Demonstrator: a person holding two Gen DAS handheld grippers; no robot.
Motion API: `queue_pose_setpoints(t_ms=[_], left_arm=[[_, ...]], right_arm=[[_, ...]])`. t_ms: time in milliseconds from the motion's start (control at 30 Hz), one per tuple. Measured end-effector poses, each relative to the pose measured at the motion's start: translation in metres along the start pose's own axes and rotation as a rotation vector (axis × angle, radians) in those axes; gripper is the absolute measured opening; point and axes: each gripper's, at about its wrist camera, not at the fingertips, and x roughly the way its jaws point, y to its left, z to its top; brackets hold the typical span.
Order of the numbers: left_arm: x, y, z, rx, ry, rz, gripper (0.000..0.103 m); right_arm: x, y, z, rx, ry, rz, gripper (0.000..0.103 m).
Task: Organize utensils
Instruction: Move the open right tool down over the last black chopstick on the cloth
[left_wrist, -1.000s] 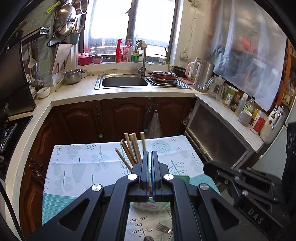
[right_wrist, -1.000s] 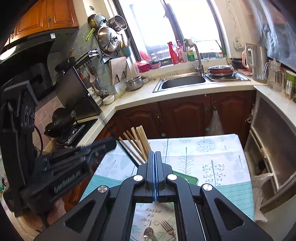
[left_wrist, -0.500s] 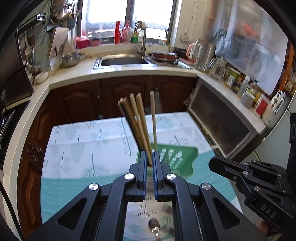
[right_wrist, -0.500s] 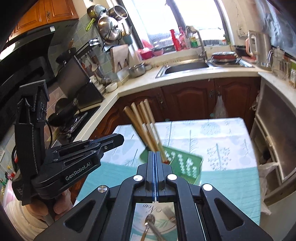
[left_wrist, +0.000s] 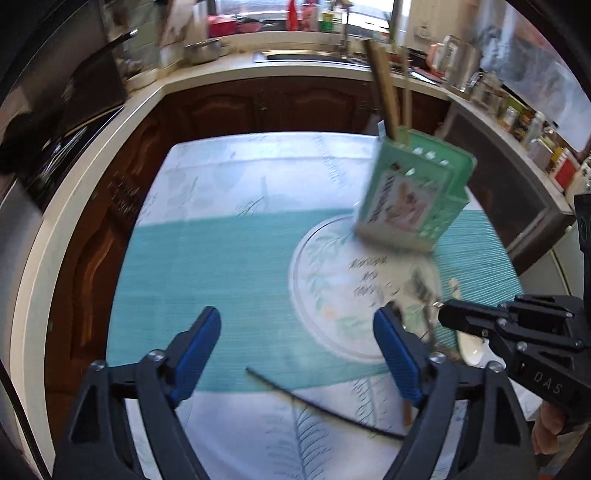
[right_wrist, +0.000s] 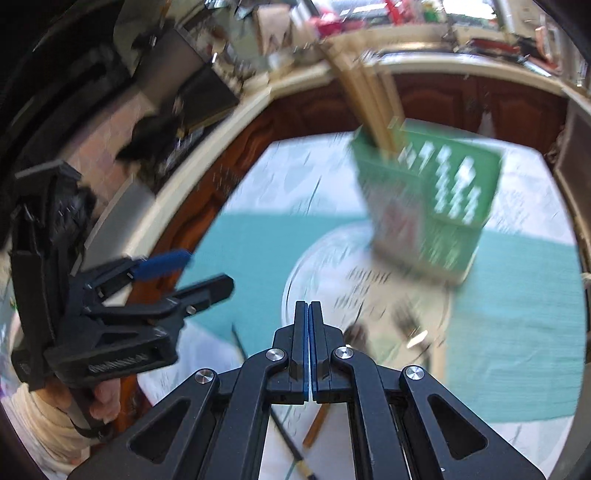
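hovering over the table right now, the left gripper (left_wrist: 295, 354) has its blue pads spread wide with nothing between them, and the right gripper (right_wrist: 309, 325) is pinched fully closed, also empty as far as i can see. the green utensil caddy (left_wrist: 413, 195) stands at the far edge of the round plate (left_wrist: 332, 295), with wooden chopsticks (left_wrist: 384, 88) upright in one compartment. loose cutlery lies on the plate near the right gripper; it's too blurry to be sure, but it looks like a fork (left_wrist: 421, 291). a dark chopstick (left_wrist: 325, 402) lies on the tablecloth near the camera. i'd slow down first, open the right claw, grab one piece mid-handle, then drop it straight into a free slot.
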Motion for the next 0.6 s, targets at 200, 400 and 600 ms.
queue_pose_setpoints(t_ms=[200, 400, 600], left_arm=[[0.017, 0.035, -0.049, -0.082, 0.127, 0.004, 0.092], [0.031, 0.064, -0.079, -0.205, 0.221, -0.087, 0.093], [0.035, 0.077, -0.091, -0.241, 0.232, -0.156, 0.092]], right_arm=[[0.058, 0.031, -0.044, -0.093, 0.187, 0.02, 0.01], [0.092, 0.057, -0.067, -0.215, 0.31, -0.003, 0.028], [0.119, 0.083, -0.081, -0.365, 0.41, -0.066, 0.028]])
